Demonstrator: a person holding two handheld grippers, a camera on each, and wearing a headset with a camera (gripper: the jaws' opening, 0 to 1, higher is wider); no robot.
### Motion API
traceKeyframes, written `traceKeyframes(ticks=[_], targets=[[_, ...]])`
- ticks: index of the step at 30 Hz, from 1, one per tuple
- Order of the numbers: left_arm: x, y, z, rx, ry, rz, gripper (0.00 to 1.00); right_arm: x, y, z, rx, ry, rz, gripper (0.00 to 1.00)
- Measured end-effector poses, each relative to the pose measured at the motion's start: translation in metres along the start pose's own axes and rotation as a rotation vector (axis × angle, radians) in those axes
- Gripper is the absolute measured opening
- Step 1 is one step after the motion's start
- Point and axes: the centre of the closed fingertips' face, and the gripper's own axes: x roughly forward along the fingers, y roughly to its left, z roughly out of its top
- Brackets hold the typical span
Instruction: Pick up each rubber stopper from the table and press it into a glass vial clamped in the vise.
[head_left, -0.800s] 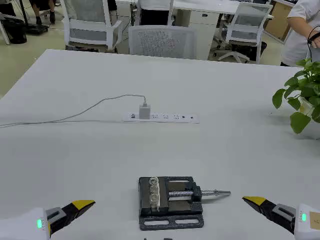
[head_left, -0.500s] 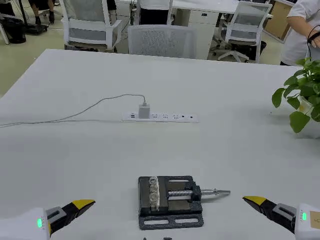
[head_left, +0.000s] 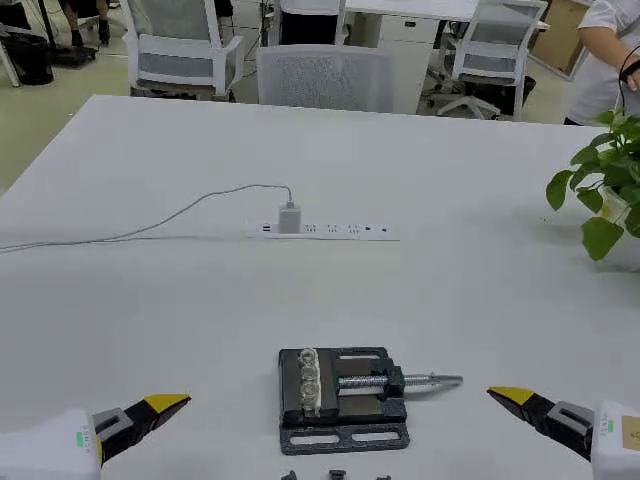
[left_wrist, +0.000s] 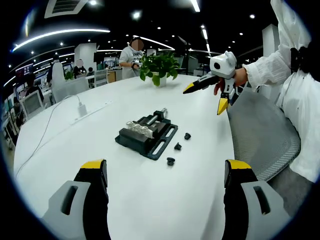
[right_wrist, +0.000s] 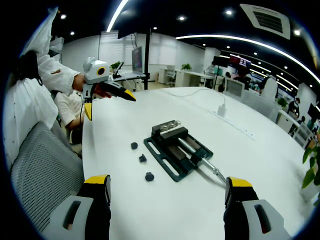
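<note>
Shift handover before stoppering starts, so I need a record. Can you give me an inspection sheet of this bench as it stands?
Surface: white tabletop, no spills seen.
Job's things: black metal vise clamping a row of clear glass vials; three small black rubber stoppers loose on the table, near the vise but apart from it.
Clutter: green potted plant near the table's edge.
Grippers: left gripper and right gripper both open, holding nothing, one on either side of the vise.
Cables: white power strip with a white charger plugged in; grey cable trails off across the table.
Surroundings: grey mesh office chairs beyond the table; a person standing by the plant.
</note>
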Motion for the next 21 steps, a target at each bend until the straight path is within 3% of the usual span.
traceKeyframes(ticks=[21], targets=[[0.0003, -0.0013, -0.0013, -0.006, 0.003, -0.004, 0.96, 0.0012, -0.0001, 0.0004, 0.009, -0.005, -0.004, 0.93]])
